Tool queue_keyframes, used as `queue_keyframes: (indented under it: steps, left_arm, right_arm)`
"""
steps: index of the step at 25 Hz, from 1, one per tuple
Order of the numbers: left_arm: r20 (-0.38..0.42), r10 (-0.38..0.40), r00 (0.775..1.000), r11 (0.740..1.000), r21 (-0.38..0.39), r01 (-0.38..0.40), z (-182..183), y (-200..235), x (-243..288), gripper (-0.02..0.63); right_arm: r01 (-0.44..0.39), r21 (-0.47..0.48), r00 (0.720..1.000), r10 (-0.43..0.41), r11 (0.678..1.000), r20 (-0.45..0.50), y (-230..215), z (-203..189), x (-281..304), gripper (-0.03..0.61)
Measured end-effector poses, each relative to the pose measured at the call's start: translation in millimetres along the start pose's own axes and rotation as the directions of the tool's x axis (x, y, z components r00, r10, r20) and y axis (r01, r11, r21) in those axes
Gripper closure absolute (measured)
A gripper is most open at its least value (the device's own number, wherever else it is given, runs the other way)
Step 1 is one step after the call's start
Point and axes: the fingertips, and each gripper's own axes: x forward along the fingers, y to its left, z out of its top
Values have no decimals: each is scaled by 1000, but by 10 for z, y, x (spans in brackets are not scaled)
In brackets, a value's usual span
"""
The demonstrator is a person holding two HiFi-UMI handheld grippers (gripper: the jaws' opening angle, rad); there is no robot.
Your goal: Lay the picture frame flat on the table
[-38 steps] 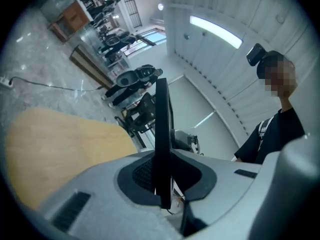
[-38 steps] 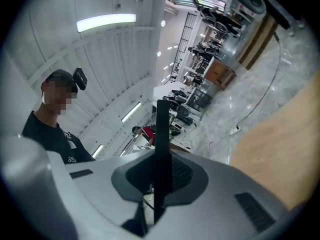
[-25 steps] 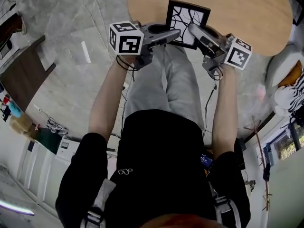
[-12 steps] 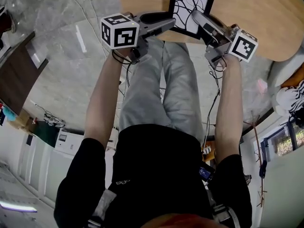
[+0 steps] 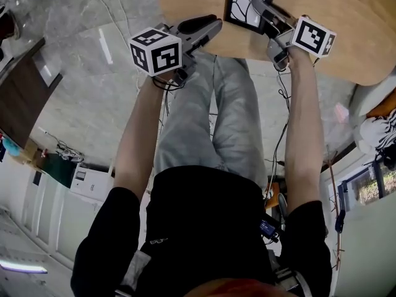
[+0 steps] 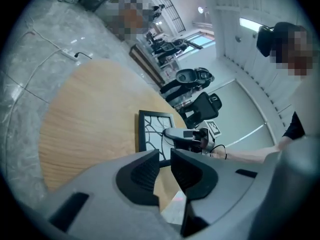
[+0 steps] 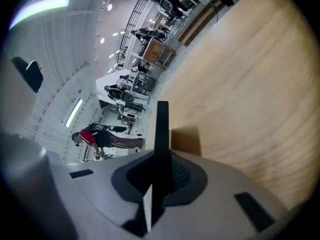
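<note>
Near the edge of the wooden tabletop (image 5: pixel 346 36), at 12 o'clock in the head view: picture frame (image 5: pixel 244 5), pinched by its thin edge in the right gripper (image 5: pixel 258 6). At its 8 o'clock, left gripper (image 5: pixel 213 25), closing on nothing. Risk: swinging or slipping from so narrow a hold, then falling hard if released too high.

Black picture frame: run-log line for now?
black picture frame: held over light wooden table; right gripper: shut on frame edge; left gripper: empty, jaws closing

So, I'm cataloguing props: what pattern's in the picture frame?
Picture frame: black branching lines on white; clearest in left gripper view.
</note>
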Motion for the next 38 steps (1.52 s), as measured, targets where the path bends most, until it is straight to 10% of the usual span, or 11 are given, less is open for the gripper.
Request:
queue_keyframes:
  steps: [9,18,28,38]
  left_arm:
    - [17,8,1000,1000,5,-8,-23,-82,35,574]
    - [69,41,997,999,11,-42,42,-133,49,579]
    - [277,183,943,955,179,-238,786,-882,-174,598]
    - [589,212,780,862,264,-433,1812,-2436,-1216,600]
  right_arm:
    - [273,-193,961,-275,942,18,-227,8,21,474]
    - [627,-333,774,-613,704,161,-507,91,-203,400]
    - [521,-147,802,-423,841,422,360,383,-1034,563]
    - [399,-359,778,-104,844,620,2490,1081,-1866,566]
